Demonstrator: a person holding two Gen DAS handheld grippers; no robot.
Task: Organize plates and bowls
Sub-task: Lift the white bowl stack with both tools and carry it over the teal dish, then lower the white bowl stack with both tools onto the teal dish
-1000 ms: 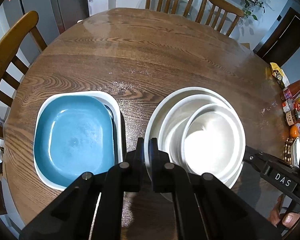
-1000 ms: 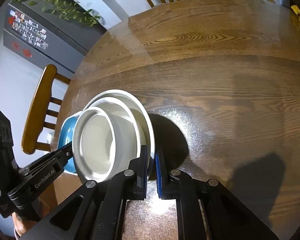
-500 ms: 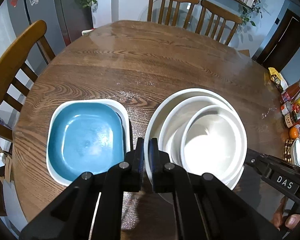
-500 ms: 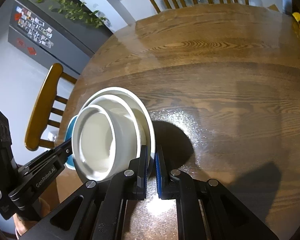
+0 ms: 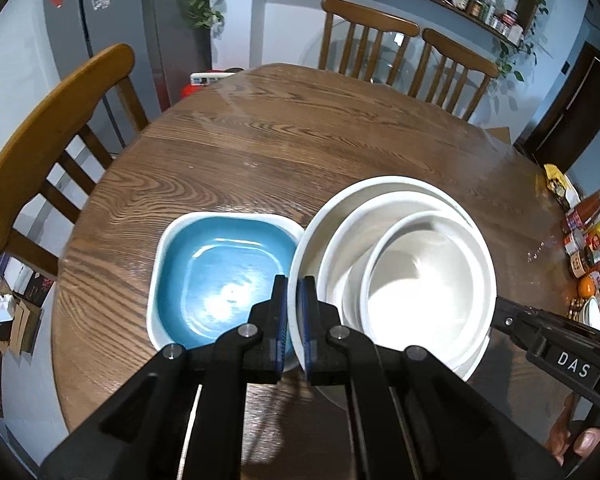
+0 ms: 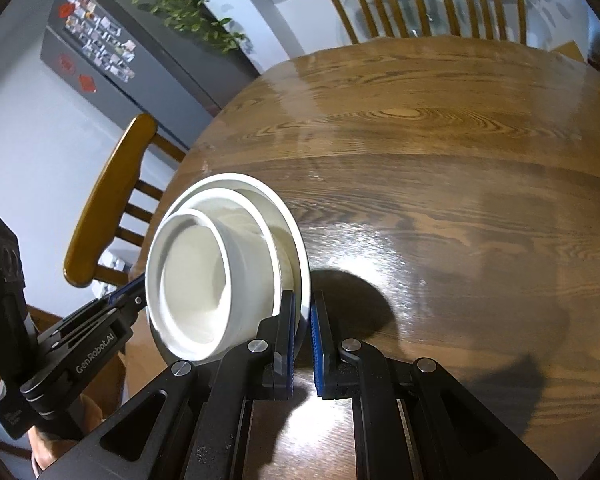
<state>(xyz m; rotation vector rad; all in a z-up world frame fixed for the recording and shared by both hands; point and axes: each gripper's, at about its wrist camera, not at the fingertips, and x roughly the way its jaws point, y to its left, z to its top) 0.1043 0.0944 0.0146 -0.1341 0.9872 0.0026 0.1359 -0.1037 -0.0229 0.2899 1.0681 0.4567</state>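
Two grippers on one white stack: left gripper [image 5: 293, 300] has its jaws nearly closed on the plate [image 5: 312, 232] rim at the stack's 9 o'clock edge, right gripper [image 6: 303, 312] has its jaws pinched the same way on the opposite rim, about 3 o'clock. Only a thin slot shows between the blue pads [image 6: 316, 344] and the rim sits in it.

Step, as I read it: two-handed carry of the stack, mid-lift. In the right wrist view the stack looks tilted and throws a dark shadow on the surface [image 6: 440, 168], so it's likely clear of the wood. Can't confirm full clearance from these views.

Stack makeup: wide white plate at the bottom, big bowl [image 5: 342, 240] nested in it, small bowl [image 5: 424, 280] inside that, shoved off-centre toward 4 o'clock. All glossy white, look empty and clean.

Blue dish [image 5: 220, 268] sits in a white square tray [image 5: 156, 280] at 9 o'clock of the stack, just beside it; the plate rim looks to overlap the tray's right edge in the left wrist view, can't tell if they touch.

Next move calls for:
- keeping both grips level and matched, since the bowls are loose and off-centre, and tilt will slide them
- deciding the target; probably down onto or next to the blue dish
- setting down flat before either gripper lets go

Risk: rim pinches are thin, glazed ware is slippery.
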